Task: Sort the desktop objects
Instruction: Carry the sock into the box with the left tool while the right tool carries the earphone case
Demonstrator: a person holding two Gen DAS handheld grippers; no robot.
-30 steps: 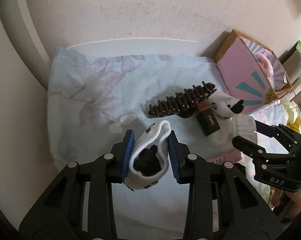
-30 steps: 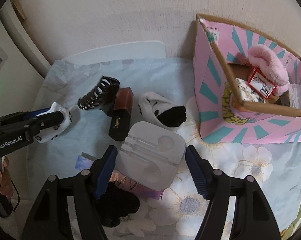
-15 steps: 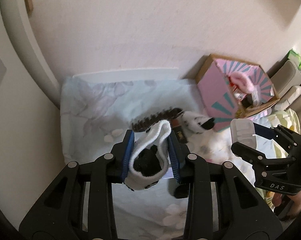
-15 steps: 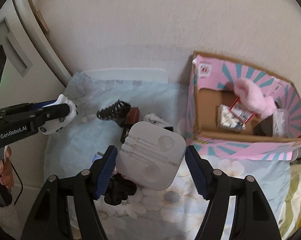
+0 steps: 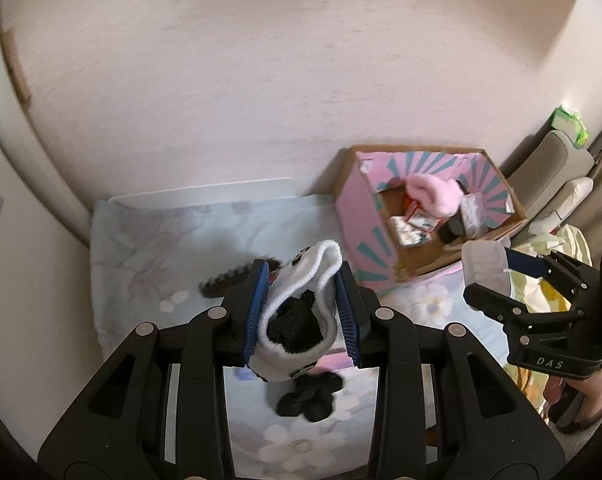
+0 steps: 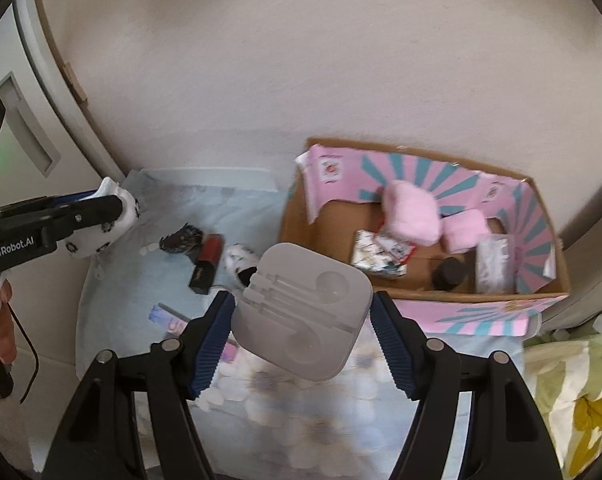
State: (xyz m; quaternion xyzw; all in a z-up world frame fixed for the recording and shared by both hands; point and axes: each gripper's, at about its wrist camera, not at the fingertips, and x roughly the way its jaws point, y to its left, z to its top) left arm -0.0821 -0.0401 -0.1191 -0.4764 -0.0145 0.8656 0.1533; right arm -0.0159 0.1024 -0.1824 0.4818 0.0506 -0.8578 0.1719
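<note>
A white-and-black panda-print sock (image 5: 297, 312) is clamped in the left hand-held gripper (image 5: 301, 312). A translucent grey plastic earphone case (image 6: 301, 312) is gripped by the right hand-held gripper (image 6: 301, 332), near the pink-and-teal cardboard box (image 6: 481, 316).

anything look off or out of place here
Only one thing: the panda sock in the left hand-held gripper has its mate lying on the cloth. Nothing looks spilled or damaged.

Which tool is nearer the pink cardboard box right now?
Right. The right tool, holding the grey earphone case, hangs just in front of the pink cardboard box. The left tool, clamping the sock, is farther left over the cloth.
</note>
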